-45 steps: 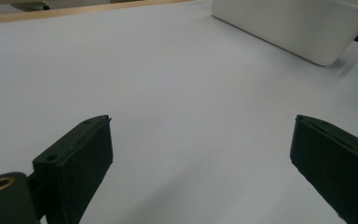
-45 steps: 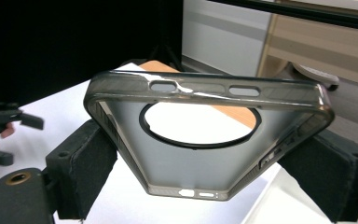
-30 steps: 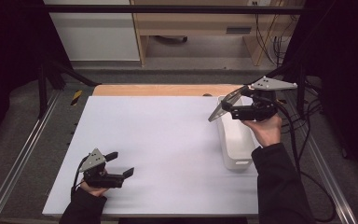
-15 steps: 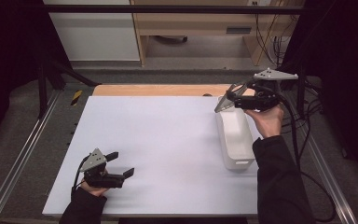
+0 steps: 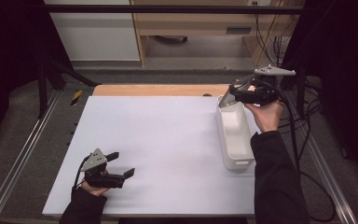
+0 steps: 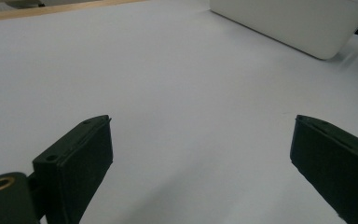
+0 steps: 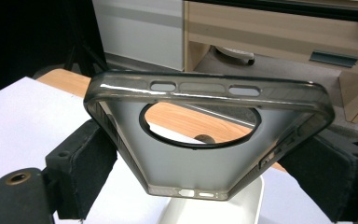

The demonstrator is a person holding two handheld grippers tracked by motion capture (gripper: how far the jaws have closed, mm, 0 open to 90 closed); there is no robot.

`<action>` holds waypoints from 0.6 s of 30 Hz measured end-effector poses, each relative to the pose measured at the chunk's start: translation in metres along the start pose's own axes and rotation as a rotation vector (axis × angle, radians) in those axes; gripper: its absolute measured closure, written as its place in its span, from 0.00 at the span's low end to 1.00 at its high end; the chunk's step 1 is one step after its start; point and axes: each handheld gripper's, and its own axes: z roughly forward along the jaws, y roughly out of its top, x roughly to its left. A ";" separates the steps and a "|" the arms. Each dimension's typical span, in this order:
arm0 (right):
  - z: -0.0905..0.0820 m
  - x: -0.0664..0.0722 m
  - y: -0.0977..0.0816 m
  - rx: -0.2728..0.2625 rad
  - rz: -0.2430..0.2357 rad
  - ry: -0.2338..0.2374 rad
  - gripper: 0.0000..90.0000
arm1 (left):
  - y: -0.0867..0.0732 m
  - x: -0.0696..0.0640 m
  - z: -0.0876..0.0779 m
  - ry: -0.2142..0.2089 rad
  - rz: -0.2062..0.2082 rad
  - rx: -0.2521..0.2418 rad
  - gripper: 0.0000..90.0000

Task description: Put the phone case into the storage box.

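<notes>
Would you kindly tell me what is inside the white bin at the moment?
The white bin looks empty: its pale floor shows bare along most of its length. Its far end is covered by the phone case held in the right tongs, so that corner cannot be checked.

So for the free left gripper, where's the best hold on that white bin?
Take the white bin by its near long wall, coming from the table's open middle. It lies lengthwise with thin upright walls, so the left gripper, fingers wide apart, can straddle the rim; the right gripper holds a phone case.
</notes>
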 end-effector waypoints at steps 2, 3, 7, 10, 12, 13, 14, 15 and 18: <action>0.003 -0.002 0.000 0.002 0.005 -0.010 0.14 | 0.000 0.000 0.000 -0.001 0.001 -0.001 0.06; 0.005 -0.003 -0.001 0.008 0.007 -0.016 0.14 | 0.000 0.000 0.000 -0.002 0.002 -0.002 0.06; 0.013 -0.005 -0.002 0.017 0.009 -0.030 0.14 | 0.000 0.000 0.001 -0.003 0.004 0.001 0.06; 0.019 -0.005 -0.004 0.028 0.009 -0.043 0.14 | 0.000 0.000 0.001 -0.004 0.005 0.002 0.06; 0.022 -0.007 -0.005 0.034 0.016 -0.046 0.14 | 0.000 0.000 0.001 -0.004 0.006 0.002 0.06; 0.024 -0.008 -0.005 0.035 0.017 -0.051 0.14 | 0.000 0.000 0.001 -0.006 0.006 0.002 0.06; 0.026 -0.008 -0.006 0.035 0.019 -0.055 0.14 | 0.000 0.000 0.001 -0.007 0.006 0.004 0.06; 0.027 -0.009 -0.006 0.039 0.022 -0.058 0.14 | 0.000 0.000 0.001 -0.007 0.008 0.005 0.06; 0.032 -0.011 -0.008 0.046 0.025 -0.074 0.14 | 0.000 0.000 0.002 -0.007 0.012 0.008 0.06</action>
